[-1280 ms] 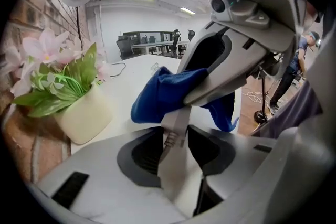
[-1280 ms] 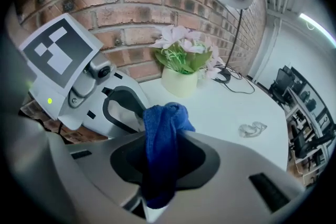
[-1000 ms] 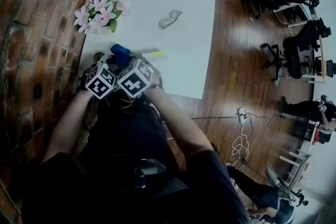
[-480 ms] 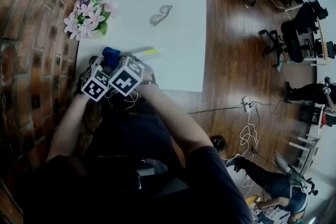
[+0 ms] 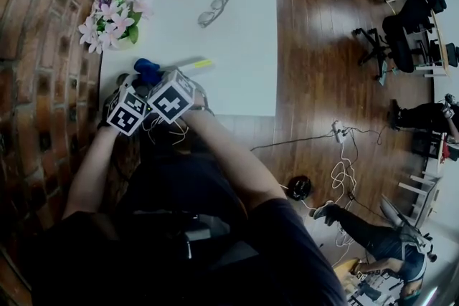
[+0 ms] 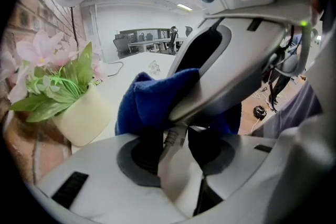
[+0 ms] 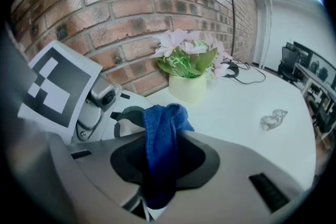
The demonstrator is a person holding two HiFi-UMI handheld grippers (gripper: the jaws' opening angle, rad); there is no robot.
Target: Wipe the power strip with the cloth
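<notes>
Head view: nothing's really moved. The blue cloth point(image 5: 145, 68) still sits just below the flower pot point(image 5: 107, 19) on the surface point(image 5: 237, 32), so the wiping looks paused.

Left gripper view: the left claw point(image 6: 176, 150) pinches what looks like the power strip point(image 6: 177, 182), right of the pot.

Right gripper view: the right claw point(image 7: 160, 165) is clamped on the cloth, in front of the pot.

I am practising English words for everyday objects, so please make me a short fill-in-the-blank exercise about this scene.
1. The right gripper holds a ____ cloth.
2. The flowers stand in a pale pot beside a ____ wall.
3. A pair of ____ lies on the white table.

Missing words: blue; brick; glasses.
</notes>
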